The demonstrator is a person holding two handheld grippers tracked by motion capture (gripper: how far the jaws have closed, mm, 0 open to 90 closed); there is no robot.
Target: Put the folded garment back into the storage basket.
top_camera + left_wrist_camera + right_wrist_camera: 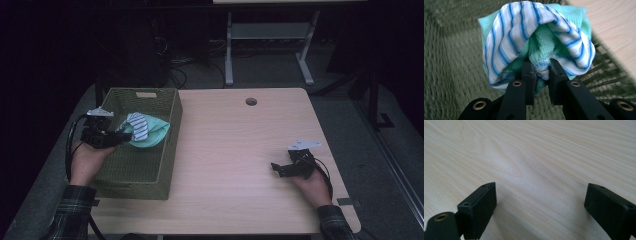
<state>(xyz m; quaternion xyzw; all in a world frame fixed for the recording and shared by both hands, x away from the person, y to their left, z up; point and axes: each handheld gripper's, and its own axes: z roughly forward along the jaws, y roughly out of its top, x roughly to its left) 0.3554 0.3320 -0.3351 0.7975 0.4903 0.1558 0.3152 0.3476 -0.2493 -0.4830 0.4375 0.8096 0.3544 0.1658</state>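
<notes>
My left gripper [121, 135] is shut on a bundle of cloths over the olive woven basket [162, 160]. The bundle is a white cloth with blue stripes [138, 125] wrapped around a mint-green cloth [155, 134]. In the left gripper view the jaws pinch the green cloth [541, 45], and the striped cloth [509, 37] drapes over it above the basket's inside. My right gripper [278, 168] rests low at the right of the wooden table [235, 145], jaws wide apart. In the right gripper view its fingers [480, 207] stand open over bare wood with nothing between them.
The basket stands at the table's left edge, its right wall next to open tabletop. A round cable hole [251, 101] sits near the far edge. Beyond the table stand the legs of a white desk frame [229, 55] and dark floor with cables.
</notes>
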